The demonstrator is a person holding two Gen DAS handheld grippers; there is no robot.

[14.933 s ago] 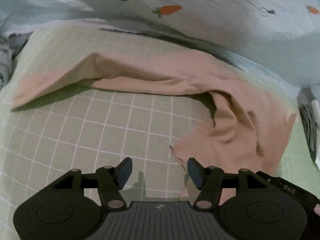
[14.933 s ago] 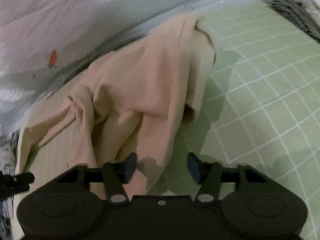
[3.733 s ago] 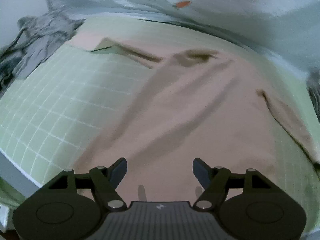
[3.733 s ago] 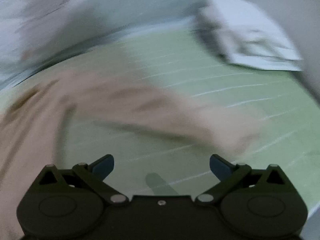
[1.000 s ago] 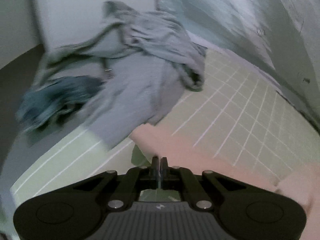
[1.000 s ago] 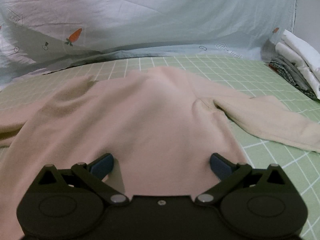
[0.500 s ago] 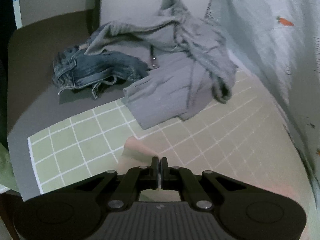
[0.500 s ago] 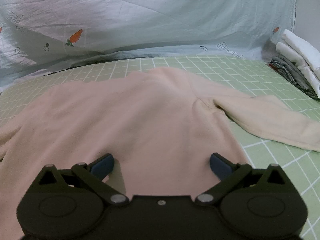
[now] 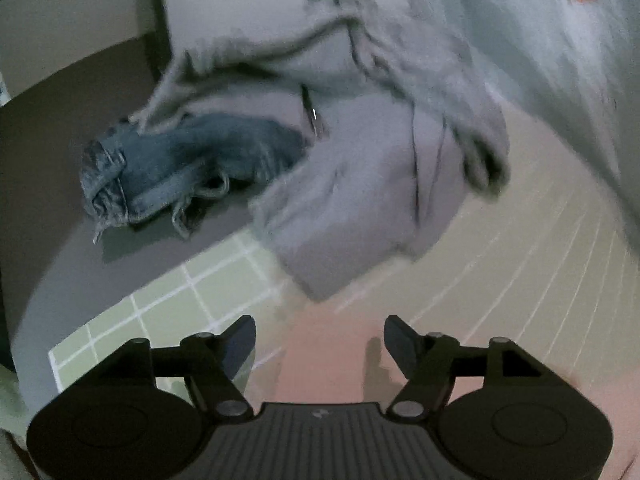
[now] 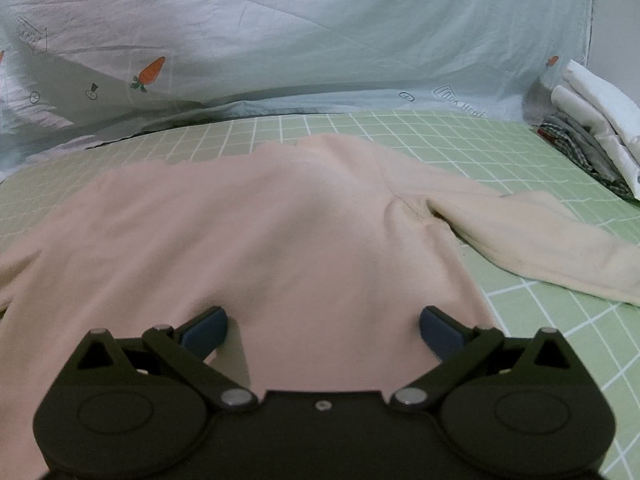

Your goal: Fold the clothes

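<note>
A peach long-sleeved top (image 10: 280,232) lies spread flat on the green grid mat (image 10: 440,128). Its right sleeve (image 10: 540,240) stretches out to the right. My right gripper (image 10: 322,328) is open and empty, low over the top's near hem. In the left wrist view the end of the left sleeve (image 9: 324,352) lies on the mat between the open jaws of my left gripper (image 9: 320,336), which holds nothing.
A crumpled grey garment (image 9: 380,168) and blue jeans (image 9: 180,164) lie at the mat's left end, partly on a grey surface (image 9: 60,128). A stack of folded clothes (image 10: 592,140) sits at the far right. A pale carrot-print sheet (image 10: 280,32) rises behind the mat.
My left gripper, shut on the sleeve end half a second ago, has opened and let it go. The left view is blurred with motion. The right gripper has barely moved.
</note>
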